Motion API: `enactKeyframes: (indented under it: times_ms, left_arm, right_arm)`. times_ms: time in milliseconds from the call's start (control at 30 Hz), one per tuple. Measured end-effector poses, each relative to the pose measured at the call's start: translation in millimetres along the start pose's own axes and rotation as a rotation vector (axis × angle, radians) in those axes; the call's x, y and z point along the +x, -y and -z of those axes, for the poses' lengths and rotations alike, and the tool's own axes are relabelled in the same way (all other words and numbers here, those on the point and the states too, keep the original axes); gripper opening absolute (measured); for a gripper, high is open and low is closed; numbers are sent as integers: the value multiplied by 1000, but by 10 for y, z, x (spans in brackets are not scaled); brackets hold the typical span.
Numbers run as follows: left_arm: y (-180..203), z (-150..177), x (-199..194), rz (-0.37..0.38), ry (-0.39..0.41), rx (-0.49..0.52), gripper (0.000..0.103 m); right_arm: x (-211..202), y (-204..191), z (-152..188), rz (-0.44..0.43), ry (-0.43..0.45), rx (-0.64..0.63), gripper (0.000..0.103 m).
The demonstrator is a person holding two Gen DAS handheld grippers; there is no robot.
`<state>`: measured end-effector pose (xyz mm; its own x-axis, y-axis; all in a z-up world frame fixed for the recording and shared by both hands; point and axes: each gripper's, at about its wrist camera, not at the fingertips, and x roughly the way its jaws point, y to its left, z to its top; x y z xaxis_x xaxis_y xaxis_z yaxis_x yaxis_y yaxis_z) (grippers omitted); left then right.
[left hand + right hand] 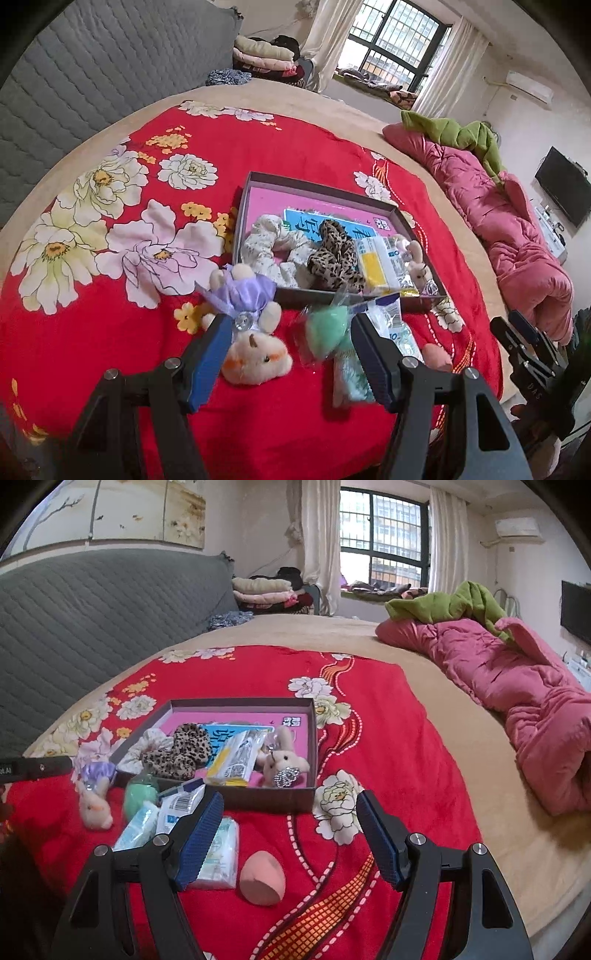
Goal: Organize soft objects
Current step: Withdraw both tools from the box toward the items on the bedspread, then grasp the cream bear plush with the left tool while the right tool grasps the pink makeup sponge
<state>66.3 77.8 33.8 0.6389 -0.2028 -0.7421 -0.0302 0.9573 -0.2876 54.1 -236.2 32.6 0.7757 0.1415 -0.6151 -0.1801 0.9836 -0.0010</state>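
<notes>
A shallow brown box (pixel 314 184) (pixel 240 701) lies on the red flowered blanket (pixel 110 332). It holds a white scrunchie (pixel 266 243), a leopard scrunchie (pixel 332 254), a yellow packet (pixel 373 262) and a small plush bunny (pixel 284 760). In front of the box lie a plush bunny in a purple dress (pixel 251 332), a wrapped green sponge (pixel 327 332), tissue packets (pixel 221 853) and a pink egg-shaped sponge (pixel 260 880). My left gripper (pixel 289 318) hangs open over the purple-dressed bunny and the green sponge. My right gripper (pixel 290 796) is open above the pink sponge, touching nothing.
A crumpled pink quilt (pixel 517 686) with a green cloth (pixel 454 605) lies along the bed's right side. A grey quilted headboard (pixel 92 620) stands at the left, with folded clothes (pixel 266 590) behind it. A barred window (pixel 384 535) and a wall TV (pixel 576 609) are further off.
</notes>
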Motion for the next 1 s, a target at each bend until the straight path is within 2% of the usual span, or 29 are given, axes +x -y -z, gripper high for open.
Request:
enactKeyframes:
  times_ms: [467,633,1000]
  left_arm:
    - [17,124,-26,-17,-31,13,67]
    - [-64,199,31,12,-66,-38,67]
    - [-135,325,177,-26,-99,-60,67]
  right_arm:
    - [-105,-25,96,-6,-4,-23,76]
    - [-117,-58,173,-8,-14,-32,76]
    - [-2,-133,361,-41,-66,-42,76]
